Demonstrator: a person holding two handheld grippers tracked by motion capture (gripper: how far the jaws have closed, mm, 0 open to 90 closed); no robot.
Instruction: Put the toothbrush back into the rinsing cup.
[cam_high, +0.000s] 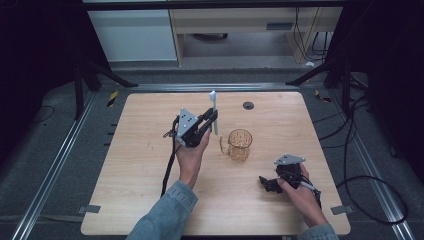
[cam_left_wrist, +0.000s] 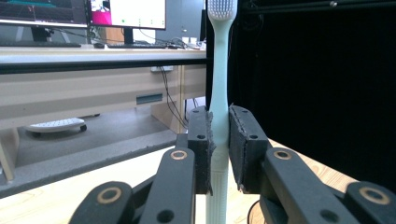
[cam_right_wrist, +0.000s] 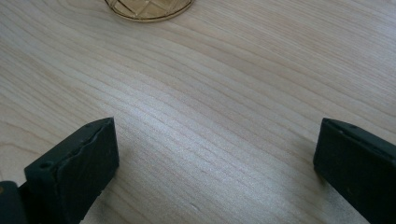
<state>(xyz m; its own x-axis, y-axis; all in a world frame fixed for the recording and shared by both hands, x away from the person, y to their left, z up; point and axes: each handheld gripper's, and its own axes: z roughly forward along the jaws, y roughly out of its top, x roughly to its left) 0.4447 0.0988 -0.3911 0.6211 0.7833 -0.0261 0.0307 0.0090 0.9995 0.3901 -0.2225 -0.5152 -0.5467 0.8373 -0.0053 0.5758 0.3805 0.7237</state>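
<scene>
A pale mint toothbrush (cam_left_wrist: 218, 93) stands upright, bristles at the top, pinched at mid-handle between the pads of my left gripper (cam_left_wrist: 219, 149). In the high view the left gripper (cam_high: 212, 119) is raised over the table's middle, with the toothbrush (cam_high: 214, 107) rising just left of an amber glass mug (cam_high: 239, 145). The mug stands upright on the wooden table (cam_high: 140, 165), handle toward the left. My right gripper (cam_high: 264, 183) rests low on the table at the front right, jaws wide apart with bare wood between them. The mug's base (cam_right_wrist: 148, 8) lies ahead of the right gripper (cam_right_wrist: 215, 154).
A small dark round grommet (cam_high: 248, 105) sits in the table near its far edge. Beyond the table stand a desk (cam_left_wrist: 93, 79) with monitors and a keyboard. Black frame legs (cam_high: 320, 70) flank the far corners. Cables trail on the floor at the right.
</scene>
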